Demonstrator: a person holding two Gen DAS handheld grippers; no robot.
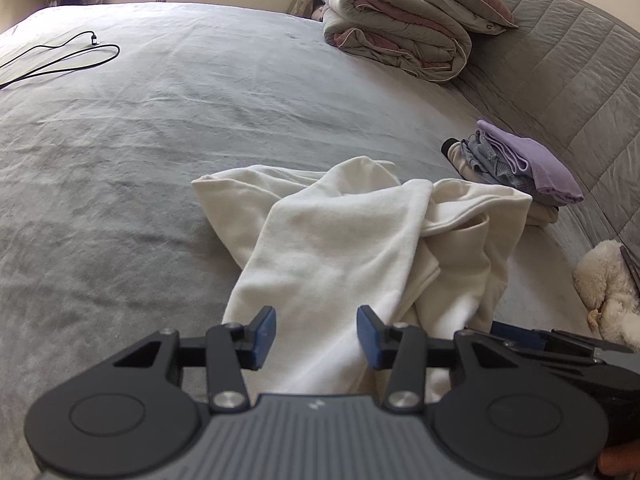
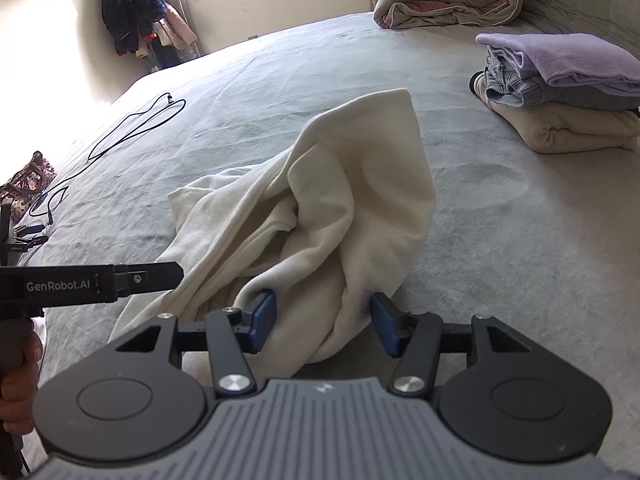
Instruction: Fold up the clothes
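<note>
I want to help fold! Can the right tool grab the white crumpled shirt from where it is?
Probably yes. The right tool is open with a bunched fold of the white garment already between its blue pads, and nothing blocks it. Whether it is a shirt is unclear.

Cream garment (image 2: 320,208) bunched on the grey bed (image 2: 500,240).
Right gripper (image 2: 322,322) spread, cloth between its blue fingers (image 2: 264,320); folded stack (image 2: 560,88) beyond.

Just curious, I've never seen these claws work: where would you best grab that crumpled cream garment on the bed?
Probably the cream garment by its near bunched end, approaching from the near side: that thick fold already lies between the open right claw.
</note>
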